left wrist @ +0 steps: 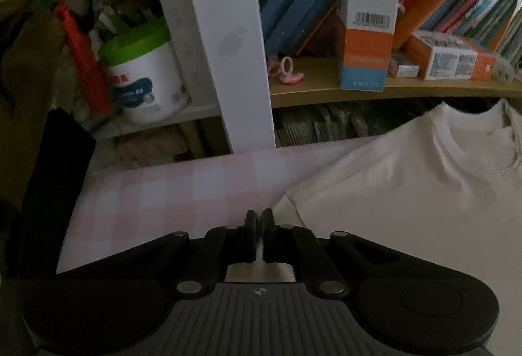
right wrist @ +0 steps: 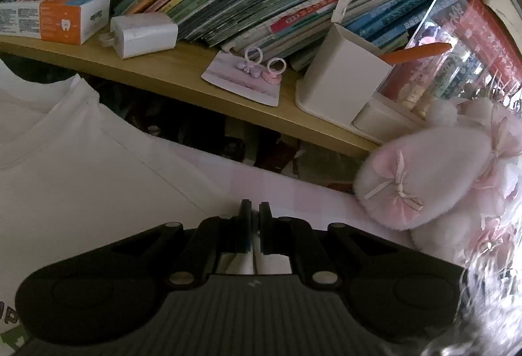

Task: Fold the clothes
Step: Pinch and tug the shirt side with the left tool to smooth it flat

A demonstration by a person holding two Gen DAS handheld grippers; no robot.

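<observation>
So the white t-shirt (left wrist: 424, 193) is lying spread out flat on the pink checked surface (left wrist: 169, 189), collar end toward the bookshelf (right wrist: 182, 75), and from the right wrist view I can see the neckline and a shoulder seam pretty clearly. My left hand-held gripper (left wrist: 259, 215) sits just off the shirt's left edge with the fingers pressed nearly together, and I can't see any cloth pinched between them. My right hand-held gripper (right wrist: 255, 209) is at the shirt's right edge, fingers also almost closed; there's something pale down in the gap behind them, but I honestly can't tell if that's fabric or just the surface. The shirt looks like thin, light cotton, totally floppy, so I figure it'll drape and bunch rather than hold a crease. Best bet is grabbing at the shoulder seam and hem edges. The fluffy pink plush (right wrist: 424, 179) sits close on the right, so that could get in the way.
</observation>
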